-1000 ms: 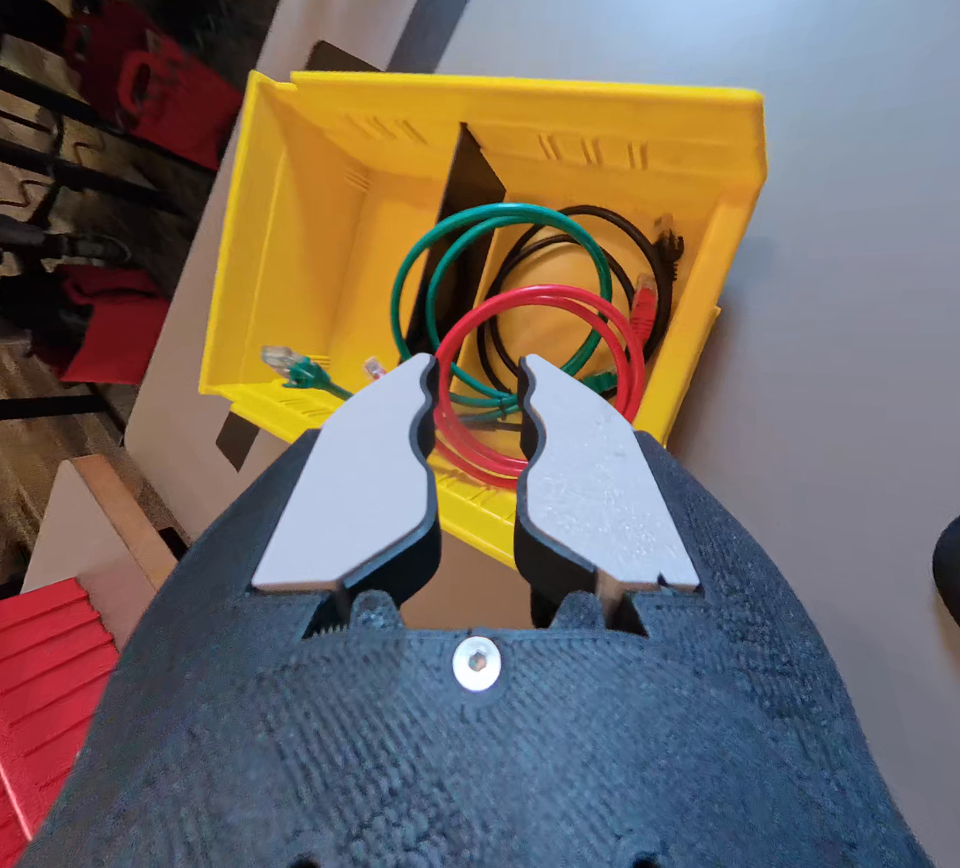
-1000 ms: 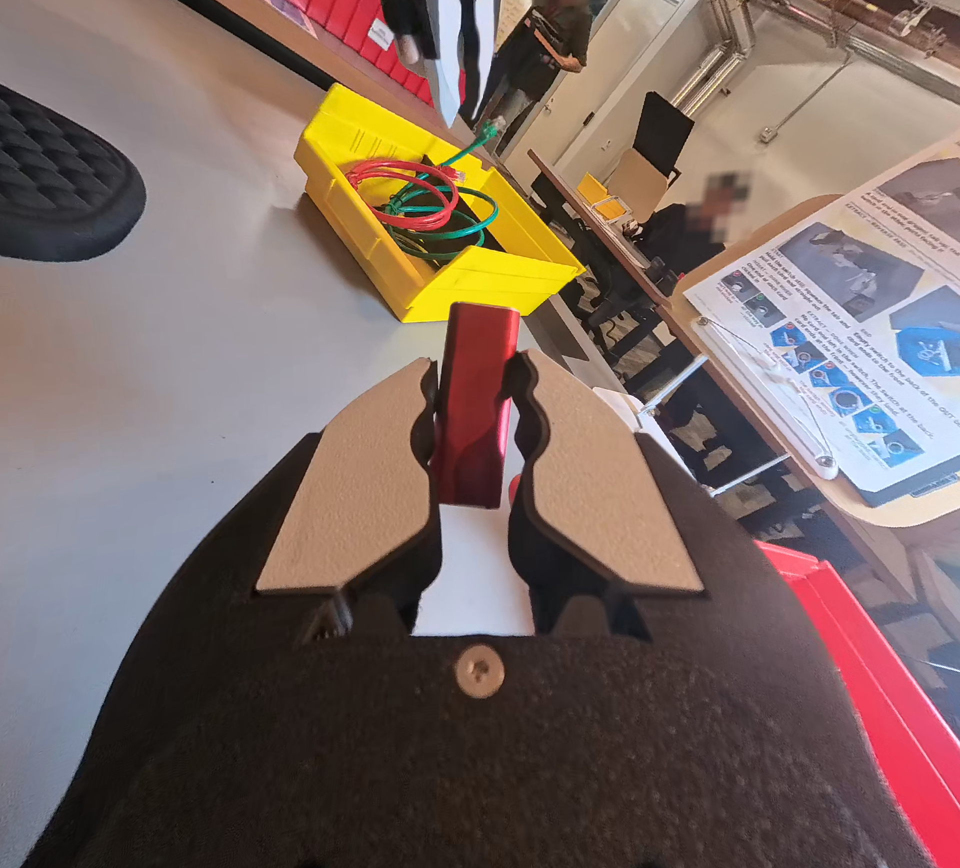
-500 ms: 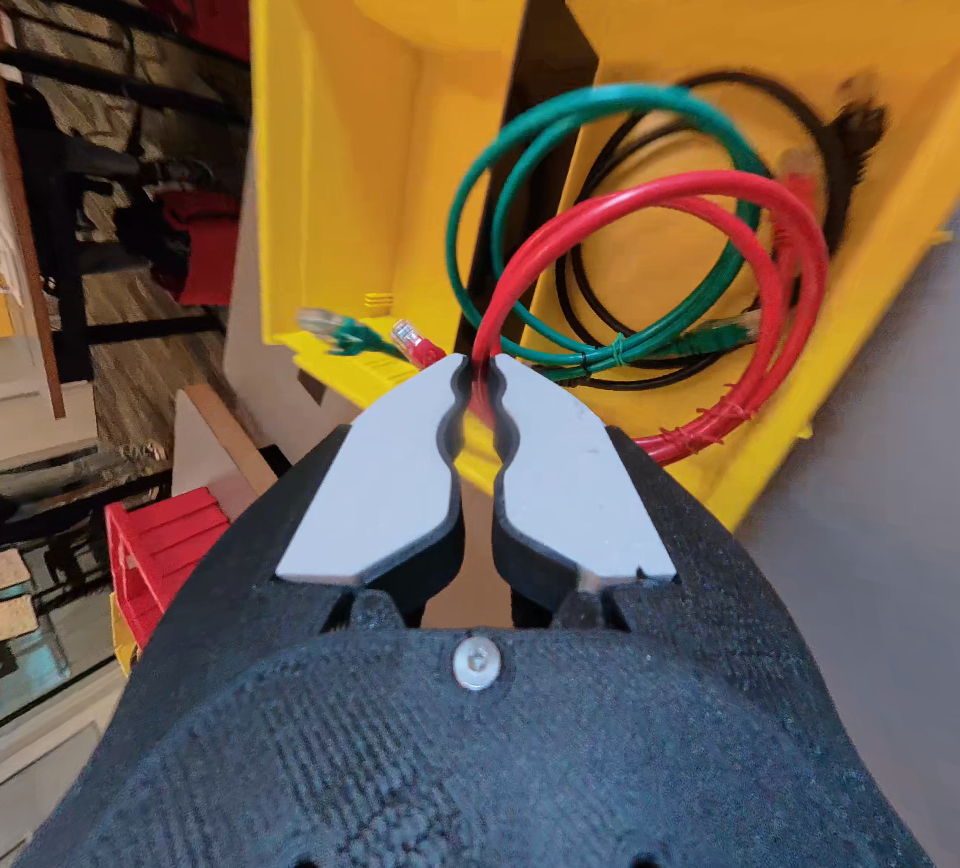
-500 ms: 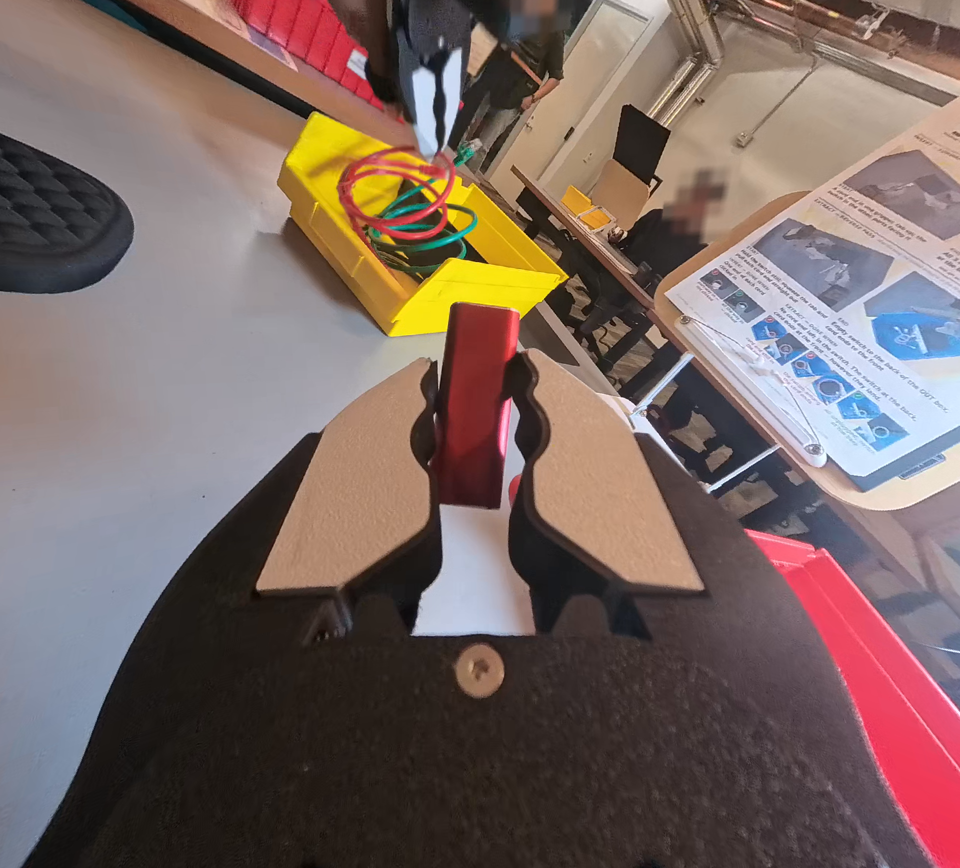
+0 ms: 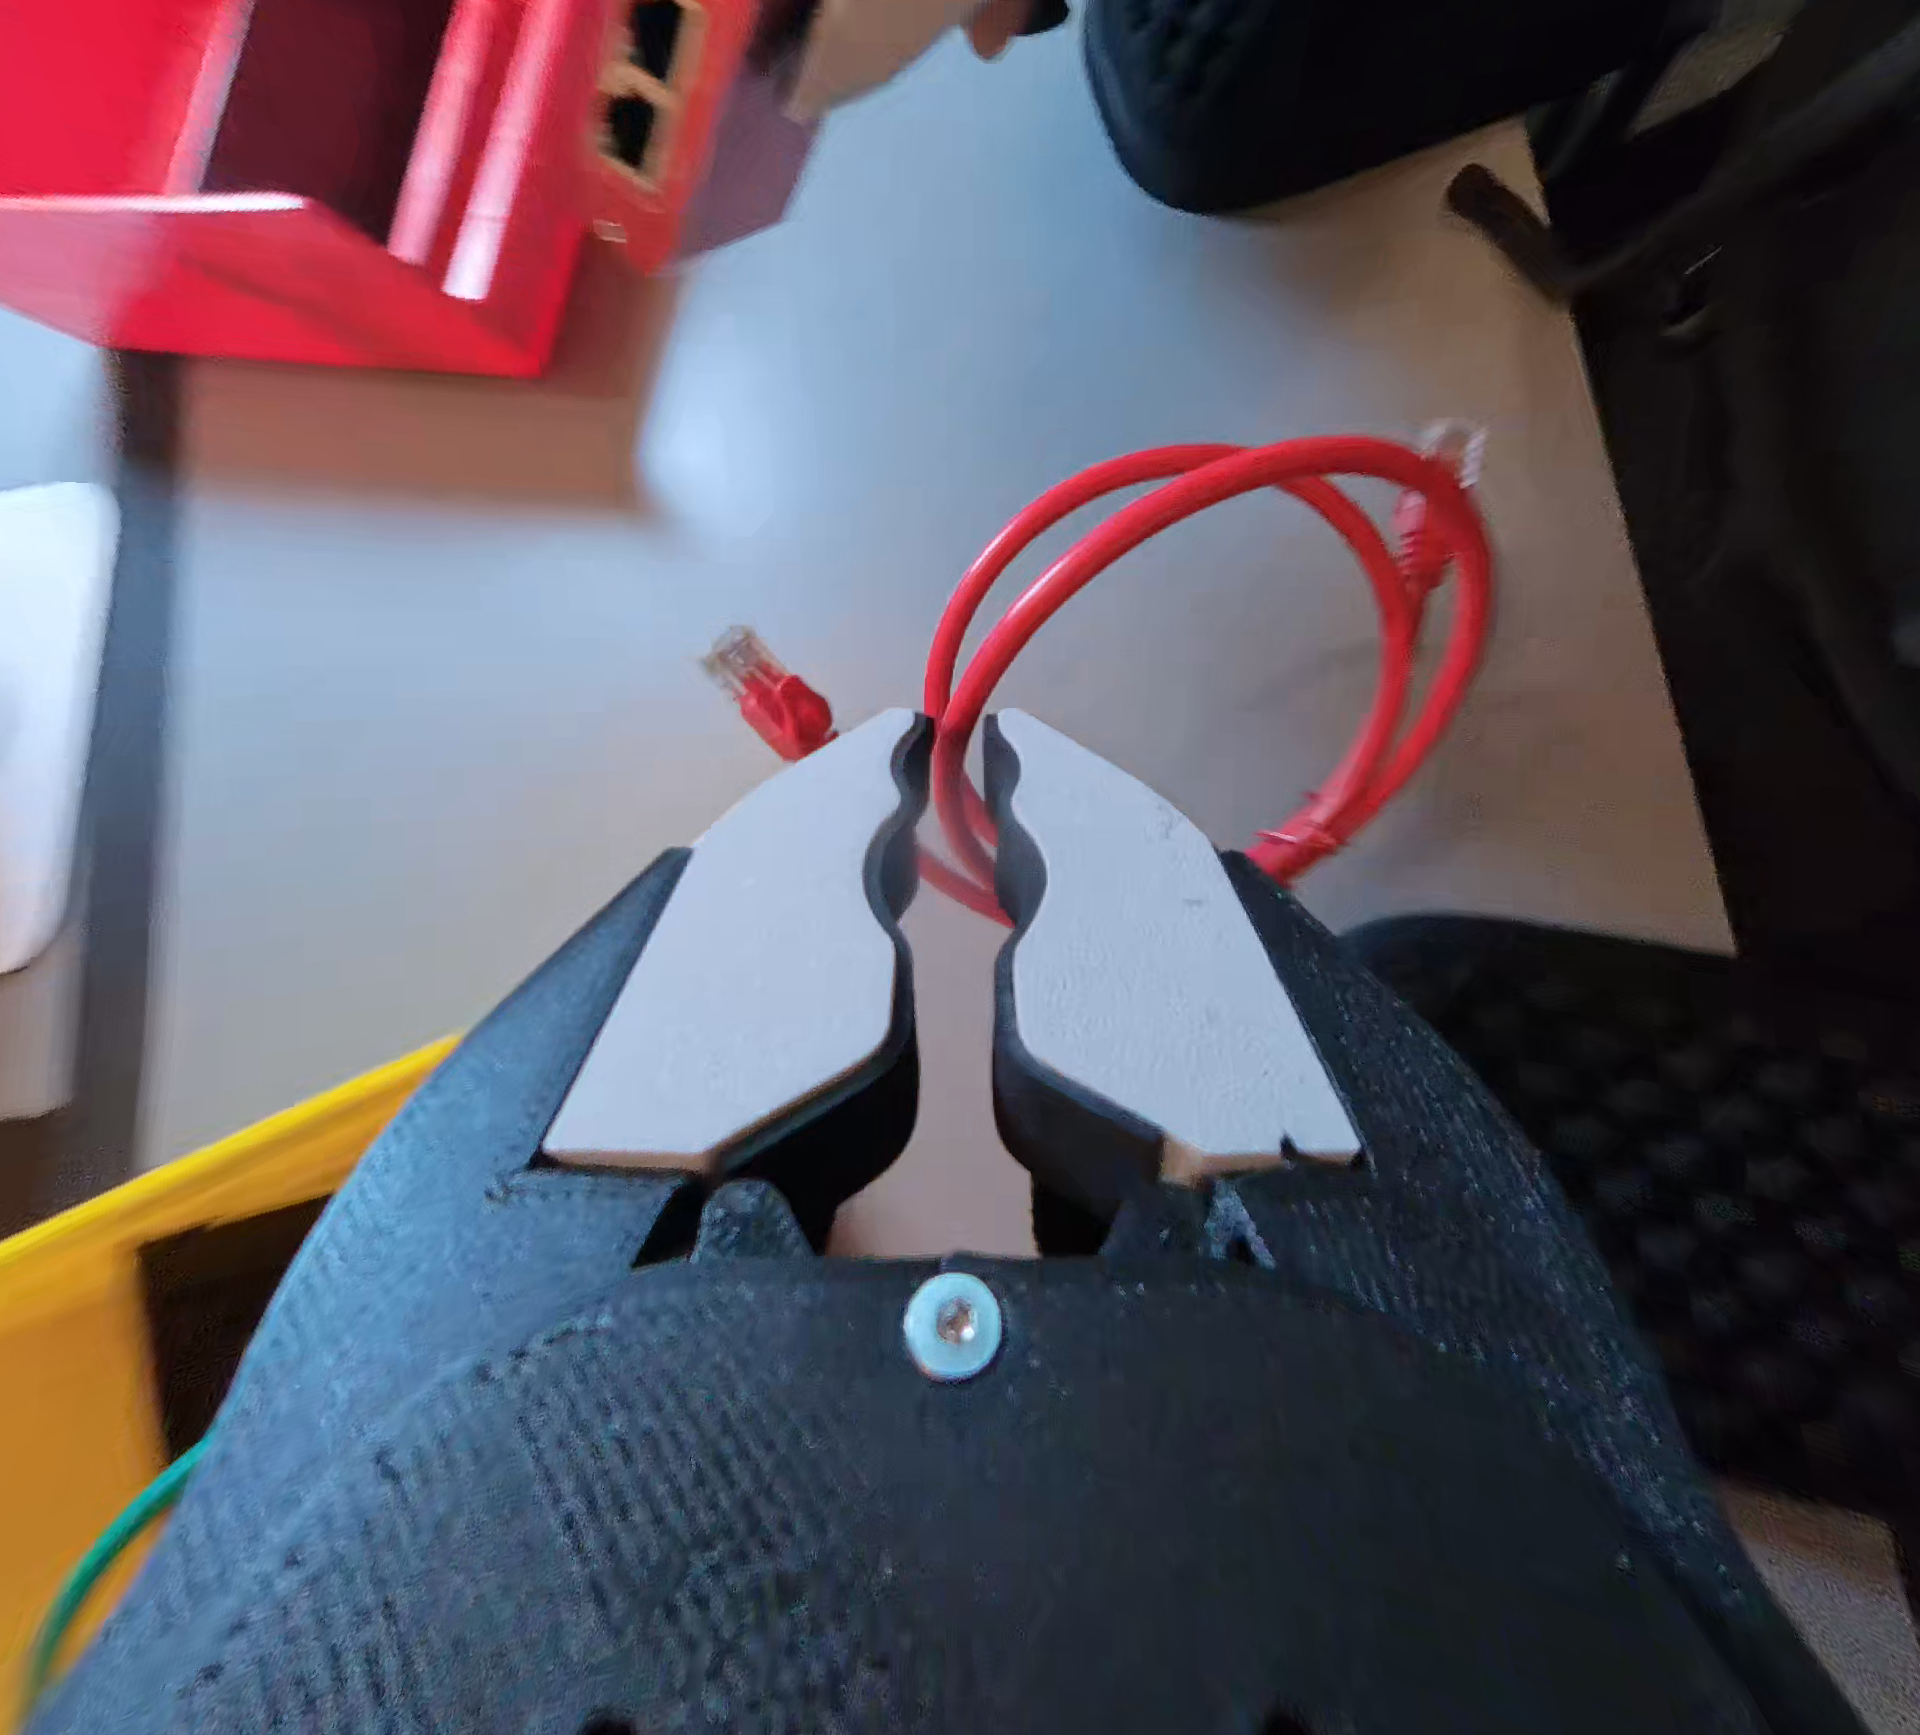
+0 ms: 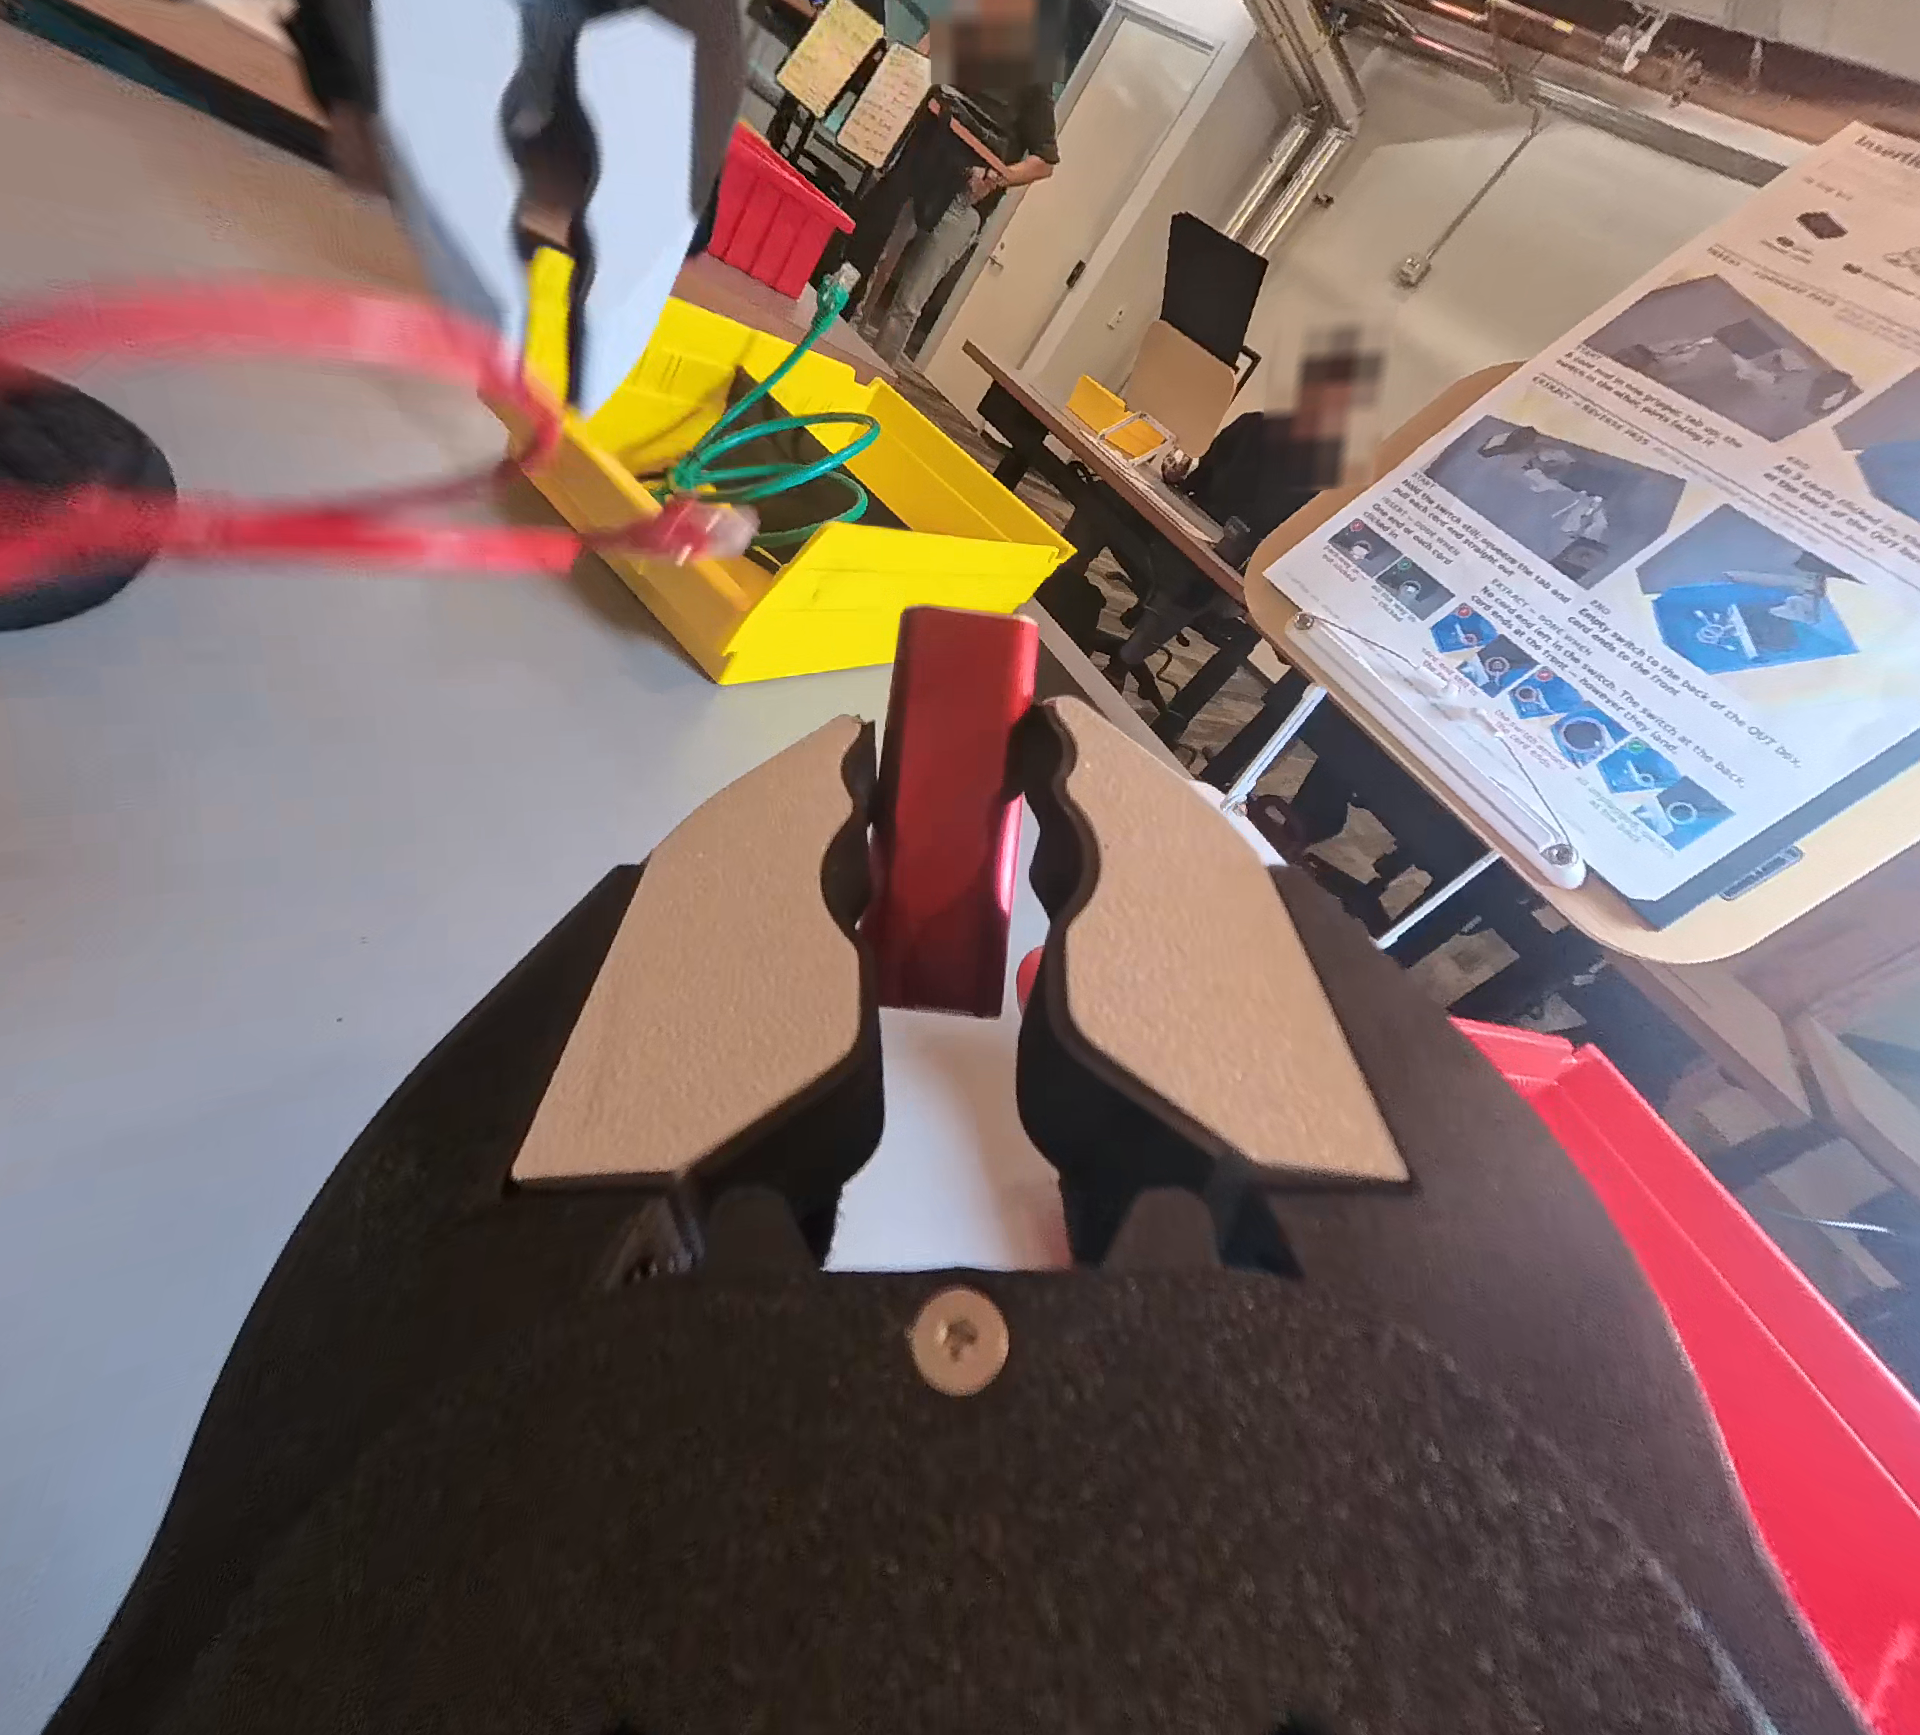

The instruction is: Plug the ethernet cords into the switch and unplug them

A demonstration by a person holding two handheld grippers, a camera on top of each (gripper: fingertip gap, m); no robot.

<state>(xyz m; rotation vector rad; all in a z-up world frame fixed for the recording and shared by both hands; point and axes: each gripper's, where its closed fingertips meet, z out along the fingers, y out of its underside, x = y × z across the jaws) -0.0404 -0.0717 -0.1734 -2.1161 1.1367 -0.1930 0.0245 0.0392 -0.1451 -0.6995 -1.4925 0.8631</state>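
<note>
My left gripper is shut on the coiled red ethernet cord and holds it above the grey table. One red plug sticks out just left of the fingertips. The other plug hangs at the coil's far side. My right gripper is shut on the red switch, which stands up between the fingers. In the left wrist view the switch shows its ports at the upper left. The left gripper with the blurred red cord also shows in the right wrist view.
A yellow bin on the table holds green cords. A red bin sits behind the switch and shows at the right in the right wrist view. A black pad lies on the table. An instruction board stands at the right. Spacing between my two grippers at the tips: around 15 cm.
My left gripper closed on the red cord, lifted it out of the yellow bin and swung it over the table toward the switch. The right gripper has held the switch nearly still.
</note>
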